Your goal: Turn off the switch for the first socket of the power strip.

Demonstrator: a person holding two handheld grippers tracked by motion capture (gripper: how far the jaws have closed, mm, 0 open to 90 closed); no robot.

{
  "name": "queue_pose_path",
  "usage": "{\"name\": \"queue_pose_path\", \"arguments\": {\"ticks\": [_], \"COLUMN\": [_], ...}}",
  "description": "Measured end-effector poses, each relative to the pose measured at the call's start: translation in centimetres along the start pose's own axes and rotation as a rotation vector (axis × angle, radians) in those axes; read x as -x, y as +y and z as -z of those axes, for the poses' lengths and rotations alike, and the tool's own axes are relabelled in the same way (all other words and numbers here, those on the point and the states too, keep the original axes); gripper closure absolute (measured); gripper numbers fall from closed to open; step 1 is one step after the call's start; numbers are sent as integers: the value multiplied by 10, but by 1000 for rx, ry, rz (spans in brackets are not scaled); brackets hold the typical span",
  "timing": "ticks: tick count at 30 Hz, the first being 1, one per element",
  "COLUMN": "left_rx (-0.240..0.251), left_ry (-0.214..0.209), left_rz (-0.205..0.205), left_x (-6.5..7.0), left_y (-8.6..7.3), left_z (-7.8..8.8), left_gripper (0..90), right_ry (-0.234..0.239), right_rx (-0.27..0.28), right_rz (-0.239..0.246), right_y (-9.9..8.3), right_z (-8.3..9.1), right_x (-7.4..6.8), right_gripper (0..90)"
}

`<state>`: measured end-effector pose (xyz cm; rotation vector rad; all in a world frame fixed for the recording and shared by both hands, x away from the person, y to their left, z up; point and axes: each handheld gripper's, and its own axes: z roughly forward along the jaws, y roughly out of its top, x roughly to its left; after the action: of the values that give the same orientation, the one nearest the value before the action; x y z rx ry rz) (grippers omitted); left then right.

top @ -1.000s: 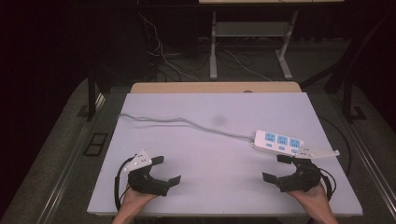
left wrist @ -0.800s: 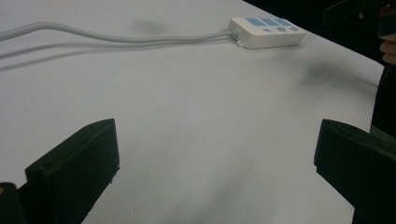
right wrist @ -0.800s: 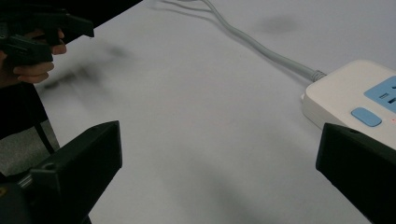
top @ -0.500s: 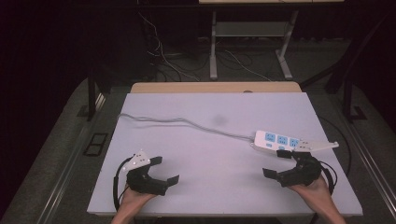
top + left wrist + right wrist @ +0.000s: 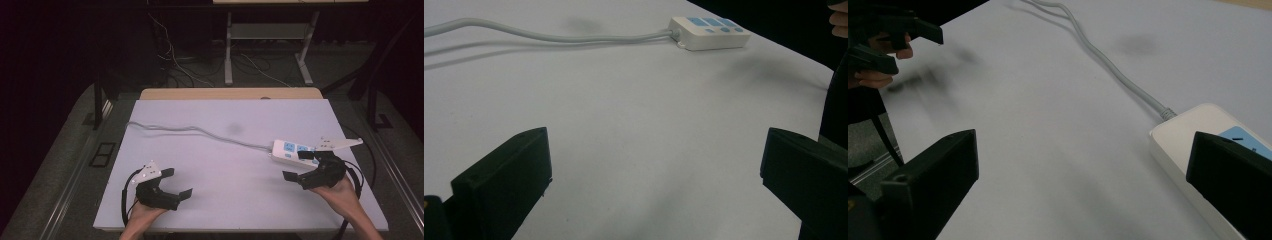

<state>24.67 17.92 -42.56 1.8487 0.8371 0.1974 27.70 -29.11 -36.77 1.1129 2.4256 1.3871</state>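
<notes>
On the left, my left gripper (image 5: 176,183) sits low over the near edge of the table (image 5: 215,125), jaws wide apart and holding nothing — bare white surface lies between them in the left gripper view. It is well apart from anything I might want to handle. Moving across, the grey cord (image 5: 195,131) runs from the far left of the table in a loose curve toward the right and joins the power strip (image 5: 292,151). The strip lies flat near the right edge, its blue sockets facing up. At the right, my right gripper (image 5: 299,165) has its jaws spread too, clamped on nothing; in the right gripper view one jaw overlaps the strip's near end, while the other stands over bare table. I cannot tell whether that jaw touches the casing or only hangs just above it. As I judge it, the work has barely begun — the approach to the strip is about done, but no grasp is made and the strip looks unmoved. Closing on it, then whatever comes after, is all still ahead.
</notes>
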Motion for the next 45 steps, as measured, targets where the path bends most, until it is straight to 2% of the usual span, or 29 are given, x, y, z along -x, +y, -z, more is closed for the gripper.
{"name": "queue_pose_path", "arguments": {"ticks": [19,32,45], "left_rx": [-2,3,18], "left_ry": [-2,-3,3], "left_rz": [-3,0,8], "left_x": [0,0,-1], "left_y": [0,0,0], "left_z": [0,0,2], "left_gripper": [0,0,0], "right_ry": [-14,-31,-58], "right_rx": [-46,-110,-176], "right_rz": [28,63,36], "right_y": [19,40,46], "right_z": [0,-4,-18], "right_x": [14,27,54], "right_gripper": [3,3,3]}}
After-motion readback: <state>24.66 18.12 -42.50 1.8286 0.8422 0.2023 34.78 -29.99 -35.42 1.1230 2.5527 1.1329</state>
